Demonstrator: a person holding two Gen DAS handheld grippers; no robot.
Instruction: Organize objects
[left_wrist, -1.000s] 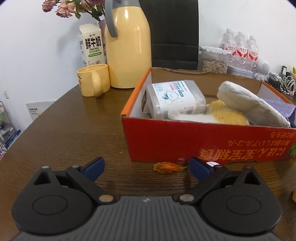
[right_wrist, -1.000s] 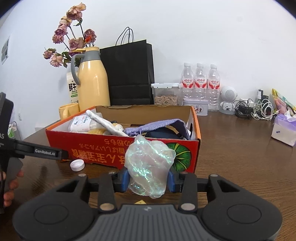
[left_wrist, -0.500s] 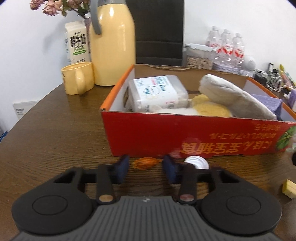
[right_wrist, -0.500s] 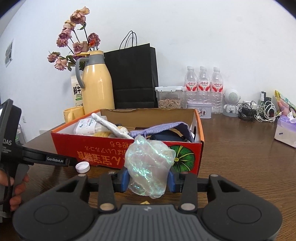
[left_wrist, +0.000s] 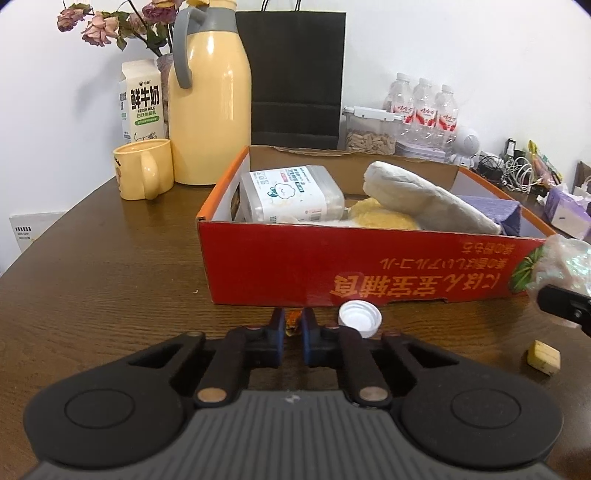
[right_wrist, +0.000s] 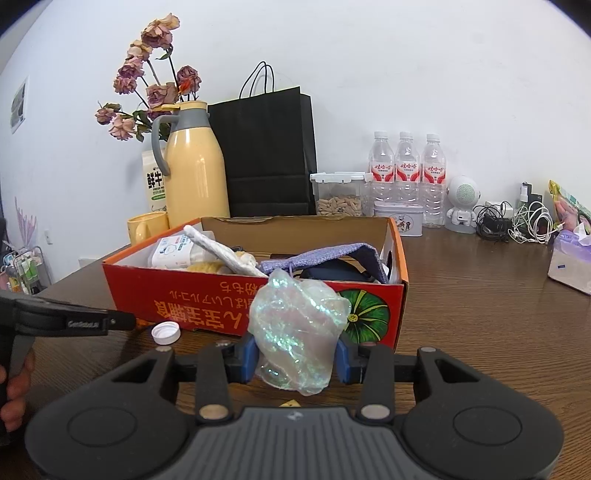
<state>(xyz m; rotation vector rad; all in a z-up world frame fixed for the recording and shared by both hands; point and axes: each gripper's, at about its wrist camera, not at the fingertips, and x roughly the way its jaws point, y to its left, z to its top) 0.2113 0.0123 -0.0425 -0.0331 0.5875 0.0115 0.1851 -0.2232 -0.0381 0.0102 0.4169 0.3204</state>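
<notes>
The small orange scrap (left_wrist: 293, 322) lies on the table (left_wrist: 110, 277) just near of the red box (left_wrist: 362, 271) — pinched by the left gripper (left_wrist: 293, 326), whose jaws have just closed on it — while the right gripper (right_wrist: 295, 356) clamps an iridescent wrapper (right_wrist: 297, 328) farther right.

So from my feed the worktop (left_wrist: 110, 266) is dark brown wood grain. Sitting on it: a red cardboard box (left_wrist: 332, 269) mid-frame, a white bottle cap (left_wrist: 359, 316) just in front of it, and a small yellow block (left_wrist: 543, 357) lower right. Upper left there's a yellow mug (left_wrist: 144, 173) beside a tall yellow jug (left_wrist: 210, 110), with a milk carton (left_wrist: 142, 101) behind. Far right, a tissue pack (left_wrist: 569, 214) and a tangle of cables (left_wrist: 517, 175).
</notes>
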